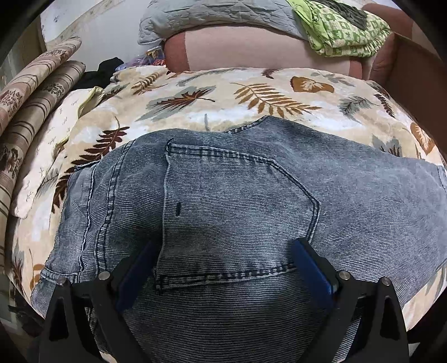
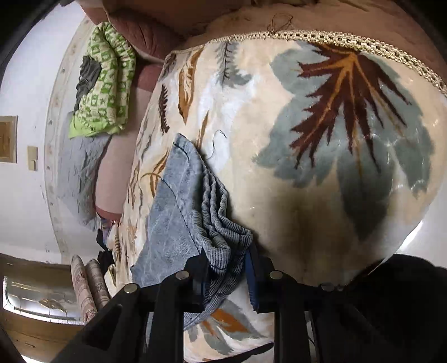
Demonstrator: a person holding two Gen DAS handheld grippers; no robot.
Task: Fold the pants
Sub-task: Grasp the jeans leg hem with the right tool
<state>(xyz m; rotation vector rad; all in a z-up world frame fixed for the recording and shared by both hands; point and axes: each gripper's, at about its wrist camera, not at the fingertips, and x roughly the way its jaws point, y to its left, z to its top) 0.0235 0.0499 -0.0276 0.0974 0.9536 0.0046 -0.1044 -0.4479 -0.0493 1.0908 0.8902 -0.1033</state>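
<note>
Blue-grey denim pants [image 1: 237,195] lie flat on a leaf-patterned blanket [image 1: 251,92], seat side up, with a back pocket [image 1: 240,212] facing me. My left gripper [image 1: 225,245] stands open just over that pocket, its blue pads wide apart on either side of the pocket's lower edge. In the right wrist view the pants [image 2: 178,201] show as a stack of folded layers on the blanket [image 2: 335,139]. My right gripper [image 2: 226,257] is shut on the bunched edge of those layers, with ribbed denim squeezed between its fingers.
Striped cushions [image 1: 33,92] lean at the left. A black garment [image 1: 106,67] lies beyond the blanket. Behind are a pink bolster [image 1: 251,47], a grey quilt [image 1: 209,16] and a green patterned cloth [image 1: 343,30]. The blanket's braided edge [image 2: 335,36] runs near the far side.
</note>
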